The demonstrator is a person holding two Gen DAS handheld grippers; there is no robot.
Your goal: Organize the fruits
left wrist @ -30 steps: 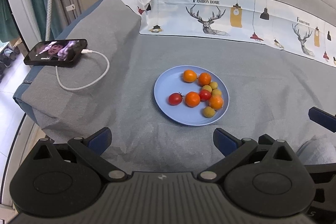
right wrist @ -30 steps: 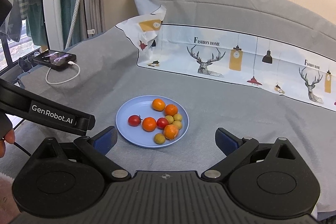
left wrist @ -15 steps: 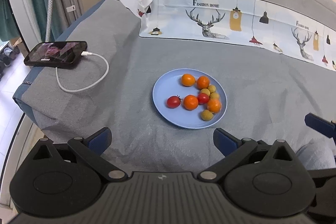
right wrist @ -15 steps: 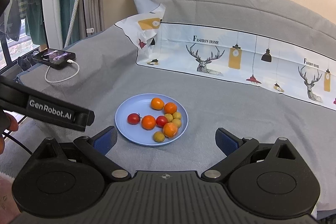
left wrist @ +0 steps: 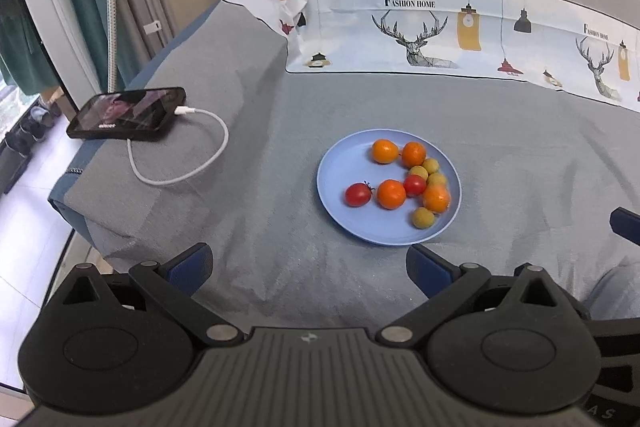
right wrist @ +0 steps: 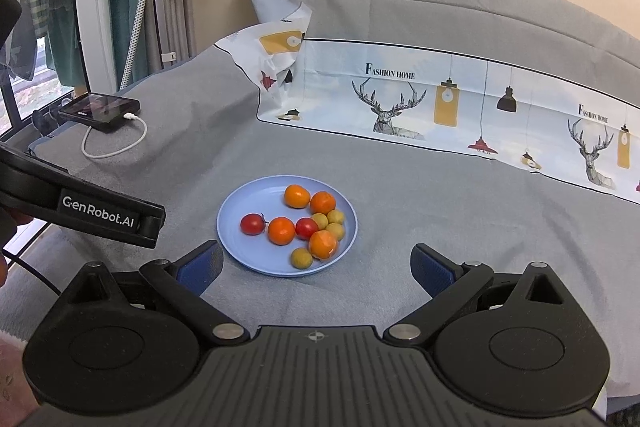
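Bare grey bedcover all round blue plate: open approach from near side. Phone and white charging cable well left of plate. Patterned cloth lies beyond, well apart.

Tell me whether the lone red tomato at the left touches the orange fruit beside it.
Apart. The left wrist view shows a thin strip of blue plate between the red tomato and the orange fruit.

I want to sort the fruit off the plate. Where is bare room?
Bare grey cloth lies between the plate and the phone cable, and between plate and deer-print cloth. The plate's right half is crowded with fruit.
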